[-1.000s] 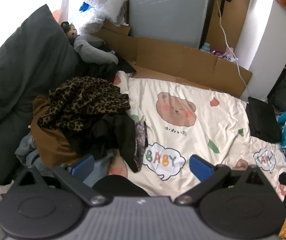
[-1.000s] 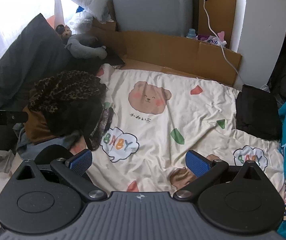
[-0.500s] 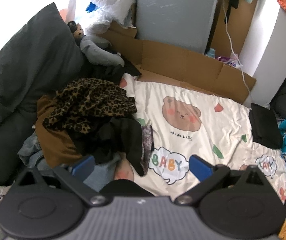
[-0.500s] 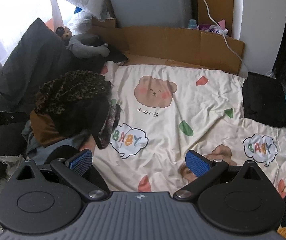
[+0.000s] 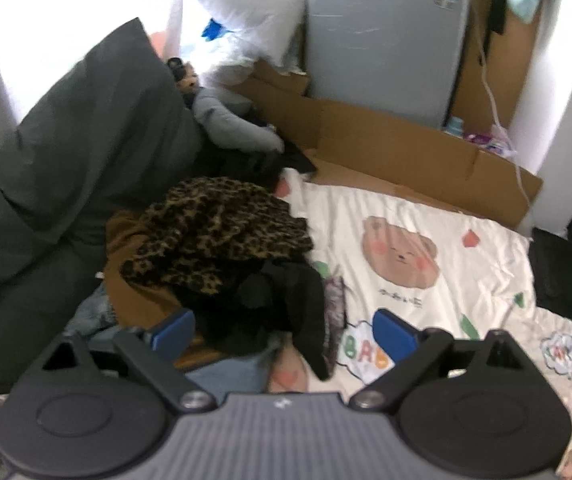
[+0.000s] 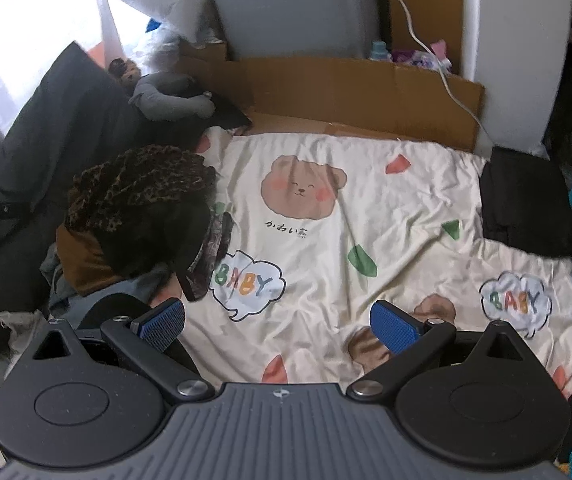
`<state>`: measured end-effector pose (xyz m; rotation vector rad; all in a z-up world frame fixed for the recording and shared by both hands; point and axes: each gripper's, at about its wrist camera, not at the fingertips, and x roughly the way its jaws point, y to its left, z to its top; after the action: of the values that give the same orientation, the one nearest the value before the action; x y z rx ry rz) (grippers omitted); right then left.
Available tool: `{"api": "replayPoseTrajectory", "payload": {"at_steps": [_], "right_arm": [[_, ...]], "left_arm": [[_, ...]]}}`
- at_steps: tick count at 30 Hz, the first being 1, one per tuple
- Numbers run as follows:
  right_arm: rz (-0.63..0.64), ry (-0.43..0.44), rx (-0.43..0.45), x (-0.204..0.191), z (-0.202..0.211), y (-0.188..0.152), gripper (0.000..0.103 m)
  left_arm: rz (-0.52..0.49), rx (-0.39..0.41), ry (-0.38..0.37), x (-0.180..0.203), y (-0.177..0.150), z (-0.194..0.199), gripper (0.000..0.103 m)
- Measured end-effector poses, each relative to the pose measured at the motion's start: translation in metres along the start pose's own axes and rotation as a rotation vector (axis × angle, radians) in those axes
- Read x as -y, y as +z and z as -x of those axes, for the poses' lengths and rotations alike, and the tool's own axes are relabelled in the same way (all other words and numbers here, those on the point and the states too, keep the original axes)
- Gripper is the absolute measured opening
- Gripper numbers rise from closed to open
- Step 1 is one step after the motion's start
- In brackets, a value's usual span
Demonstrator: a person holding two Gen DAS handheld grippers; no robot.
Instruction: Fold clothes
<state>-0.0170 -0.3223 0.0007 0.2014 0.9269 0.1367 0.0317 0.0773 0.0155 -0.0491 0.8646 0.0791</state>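
Both the left gripper (image 5: 283,328) and right gripper (image 6: 277,322) are held wide apart, nothing gripped. The tangled clothes pile (image 5: 221,256) is heaped at the blanket's (image 6: 366,184) left edge — several garments could be dragged out together if one layer is snagged.

The left gripper (image 5: 283,334) has a dark grey ribbed housing flanked by two round black discs, black linkage arms pinned with silver screws, and blue textured pads (image 5: 396,334) (a small white logo sits near the housing's top edge). The right gripper (image 6: 279,322) looks identical, its blue pads (image 6: 394,328) cross-hatched.
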Motion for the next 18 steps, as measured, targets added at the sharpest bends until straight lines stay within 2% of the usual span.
{"api": "replayPoseTrajectory", "payload": {"at_steps": [3, 7, 11, 14, 18], "right_arm": [[-0.021, 0.014, 0.007, 0.007, 0.003, 0.003, 0.101], [-0.028, 0.038, 0.024, 0.009, 0.006, 0.007, 0.101], [-0.046, 0.042, 0.027, 0.013, 0.002, 0.006, 0.101], [-0.062, 0.036, 0.029, 0.016, -0.002, 0.004, 0.101], [-0.085, 0.028, 0.031, 0.021, -0.008, 0.002, 0.101]], "left_arm": [[0.006, 0.011, 0.005, -0.01, 0.009, -0.005, 0.095], [-0.016, 0.042, 0.056, -0.021, 0.02, -0.016, 0.094], [-0.012, -0.007, 0.072, -0.037, 0.026, -0.042, 0.093], [-0.015, -0.016, 0.102, -0.048, 0.03, -0.06, 0.093], [0.003, -0.017, 0.094, -0.064, 0.035, -0.082, 0.093]]}}
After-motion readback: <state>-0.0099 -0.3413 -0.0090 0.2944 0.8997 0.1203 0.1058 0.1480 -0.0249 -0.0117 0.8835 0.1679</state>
